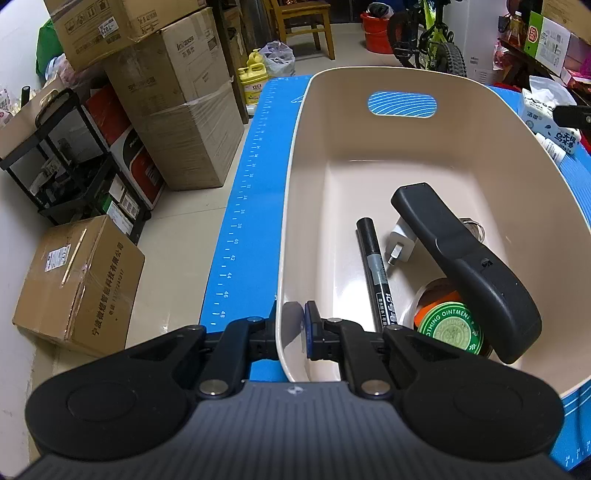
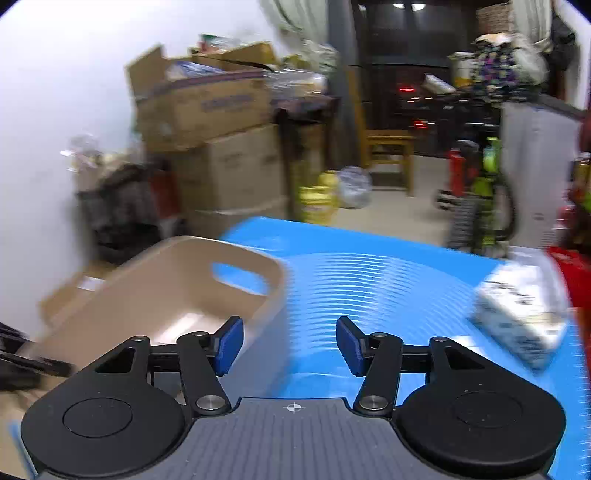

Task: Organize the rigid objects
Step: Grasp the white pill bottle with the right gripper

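Observation:
A beige plastic bin sits on a blue mat. Inside lie a black remote, a black marker, a white plug, a green ointment tin and a tape roll. My left gripper is shut on the bin's near left wall, one finger inside and one outside. My right gripper is open and empty, above the mat just right of the bin. The right wrist view is blurred.
A tissue pack lies on the mat's right side; it also shows in the right wrist view. Stacked cardboard boxes, a black rack and a floor box stand left of the table. A chair and bicycle stand behind.

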The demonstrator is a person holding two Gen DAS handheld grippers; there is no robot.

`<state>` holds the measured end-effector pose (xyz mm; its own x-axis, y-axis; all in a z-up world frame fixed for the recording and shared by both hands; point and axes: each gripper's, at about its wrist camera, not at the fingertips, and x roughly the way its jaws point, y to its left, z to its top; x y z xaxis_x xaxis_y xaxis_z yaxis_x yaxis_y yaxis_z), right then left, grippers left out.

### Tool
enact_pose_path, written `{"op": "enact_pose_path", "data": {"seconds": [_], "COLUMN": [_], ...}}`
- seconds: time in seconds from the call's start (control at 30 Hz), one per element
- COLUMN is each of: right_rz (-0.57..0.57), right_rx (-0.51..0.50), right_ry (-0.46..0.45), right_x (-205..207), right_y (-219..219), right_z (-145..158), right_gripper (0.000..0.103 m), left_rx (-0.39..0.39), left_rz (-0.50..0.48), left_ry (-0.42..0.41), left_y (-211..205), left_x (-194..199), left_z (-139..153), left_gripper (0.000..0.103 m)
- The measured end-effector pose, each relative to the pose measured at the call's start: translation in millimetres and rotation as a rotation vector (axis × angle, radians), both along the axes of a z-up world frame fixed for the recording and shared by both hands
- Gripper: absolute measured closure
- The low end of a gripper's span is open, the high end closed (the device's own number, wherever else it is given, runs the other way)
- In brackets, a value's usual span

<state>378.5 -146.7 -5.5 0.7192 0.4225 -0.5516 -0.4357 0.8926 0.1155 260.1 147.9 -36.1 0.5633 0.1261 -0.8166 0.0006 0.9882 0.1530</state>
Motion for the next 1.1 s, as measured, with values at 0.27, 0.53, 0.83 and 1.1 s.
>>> {"op": "enact_pose_path", "data": {"seconds": [0.27,0.53,0.83,1.1], "right_rz": [-0.141,-0.237,-0.268,-0.250], "right_rx": [-0.187,-0.253,-0.254,-0.242], "right_ry": [0.017,0.067,0.079,0.073], "right_x": [40.7,75.2,102.4,93.5], "right_y": [-54.5,-81.9,-84.6,-75.6], "right_z": [-48.6,-93.5,-117.9,-119.7], "right_gripper": [0.033,0.033,0.034,0.059], "left_rx": [0.009,0.022,0.028,0.027], "left_rz": [-0.004,-0.011,-0.016,-0.015], "left_ry": [0.006,0.013,0.016,0.017], "left_y": [-1.9,-3.5,-4.1,-4.6], "left_x": [1.4,2.7,3.7,4.2], "left_z": [0.0,-1.5,-1.4,-1.3], "left_gripper": [0.090,0.089,0.089,0.089]}}
